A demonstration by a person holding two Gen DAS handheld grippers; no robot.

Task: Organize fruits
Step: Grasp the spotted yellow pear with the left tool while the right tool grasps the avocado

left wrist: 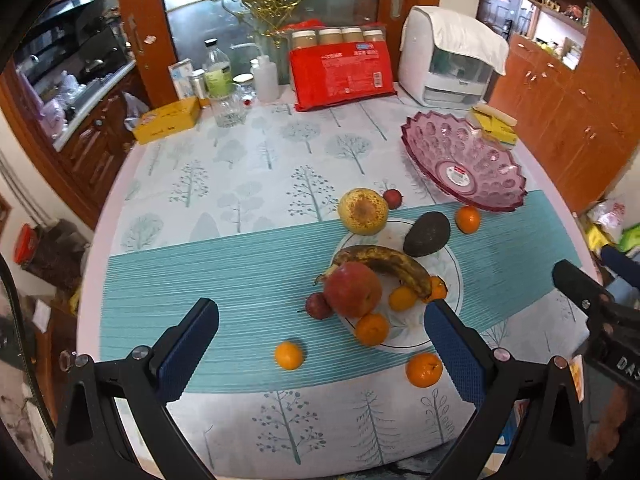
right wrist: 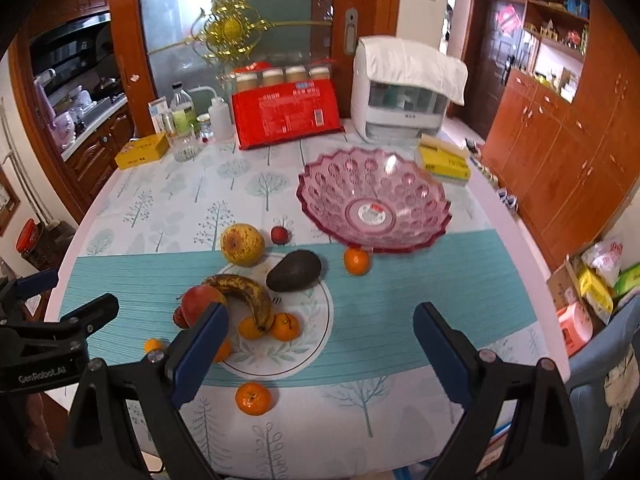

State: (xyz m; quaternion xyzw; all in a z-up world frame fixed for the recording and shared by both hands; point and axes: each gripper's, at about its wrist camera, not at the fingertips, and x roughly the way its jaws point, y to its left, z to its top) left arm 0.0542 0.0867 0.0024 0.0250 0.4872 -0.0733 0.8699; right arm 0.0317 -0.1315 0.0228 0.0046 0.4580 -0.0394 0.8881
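Observation:
A white plate (left wrist: 452, 276) (right wrist: 320, 320) on the teal mat carries a spotted banana (left wrist: 384, 262) (right wrist: 244, 290), a red apple (left wrist: 352, 288) (right wrist: 200, 298), a dark avocado (left wrist: 426, 234) (right wrist: 294, 270) and small oranges (left wrist: 372, 328) (right wrist: 285, 326). A yellow pear (left wrist: 363, 211) (right wrist: 242, 245) leans at its far rim. Loose oranges (left wrist: 289, 355) (right wrist: 253, 399) lie near the table's front. An empty pink glass bowl (left wrist: 464, 162) (right wrist: 374, 198) stands farther back right. My left gripper (left wrist: 322, 344) is open above the mat, empty. My right gripper (right wrist: 320, 344) is open too, holding nothing.
Small red fruits (left wrist: 393, 198) (right wrist: 279, 235) and an orange (left wrist: 467, 219) (right wrist: 356, 261) lie near the bowl. A red package (left wrist: 340, 74), bottles (left wrist: 218, 76), a yellow box (left wrist: 168, 120), a white appliance (left wrist: 448, 64) and a yellow pack (right wrist: 444, 160) line the table's back.

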